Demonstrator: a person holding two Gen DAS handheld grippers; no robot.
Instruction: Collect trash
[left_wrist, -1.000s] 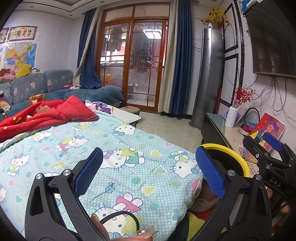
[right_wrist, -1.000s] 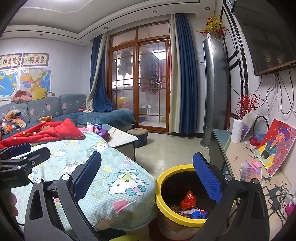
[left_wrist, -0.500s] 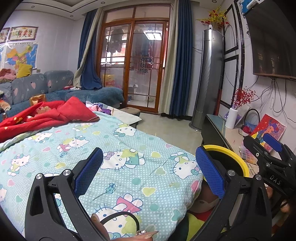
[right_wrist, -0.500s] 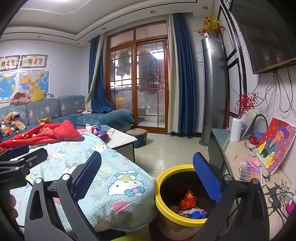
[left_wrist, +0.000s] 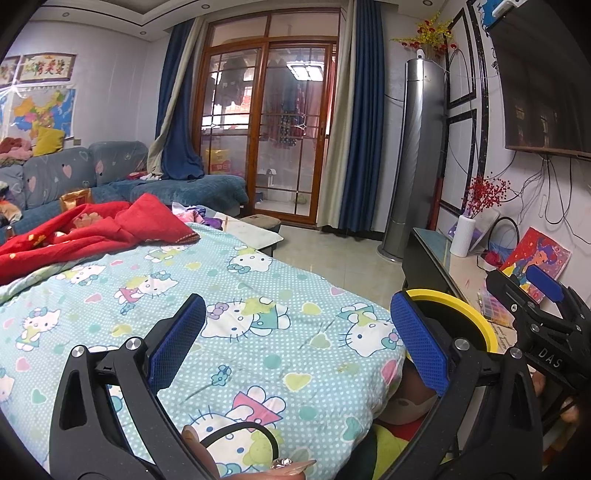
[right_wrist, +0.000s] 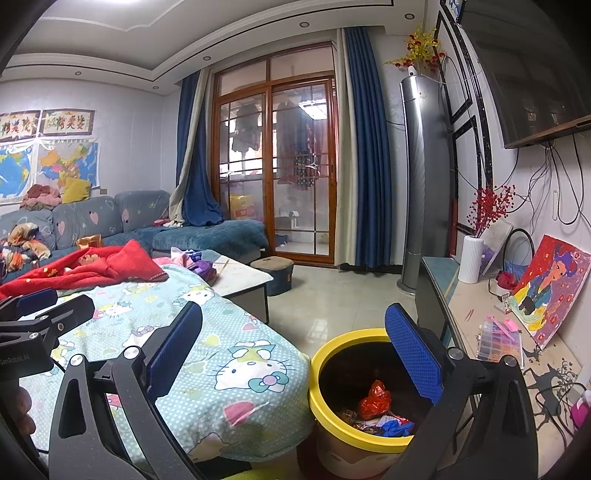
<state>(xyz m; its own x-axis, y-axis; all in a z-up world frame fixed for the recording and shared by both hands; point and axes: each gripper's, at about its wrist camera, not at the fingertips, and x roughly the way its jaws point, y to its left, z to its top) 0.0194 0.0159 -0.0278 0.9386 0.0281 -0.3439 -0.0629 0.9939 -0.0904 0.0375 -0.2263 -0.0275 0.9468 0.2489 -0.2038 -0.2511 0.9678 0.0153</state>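
A yellow-rimmed bin (right_wrist: 343, 428) stands on the floor beside the bed, holding a red wrapper (right_wrist: 375, 398) and other coloured scraps. My right gripper (right_wrist: 295, 354) is open above the bin and the bed corner, with nothing between its blue pads. My left gripper (left_wrist: 295, 343) is open and empty over the cartoon-cat bedspread (left_wrist: 236, 325). The bin's rim (left_wrist: 469, 317) shows behind the left gripper's right finger. Each gripper appears at the edge of the other's view: the right gripper (left_wrist: 543, 299), the left gripper (right_wrist: 40, 306).
A red blanket (left_wrist: 92, 229) lies at the far end of the bed. A low TV bench (right_wrist: 495, 332) with a painting, a white vase and small items runs along the right wall. Tiled floor (right_wrist: 332, 295) stretches toward the glass doors, with a stool and a coffee table.
Both views have shifted only slightly. The grippers stay open and empty in the same places.
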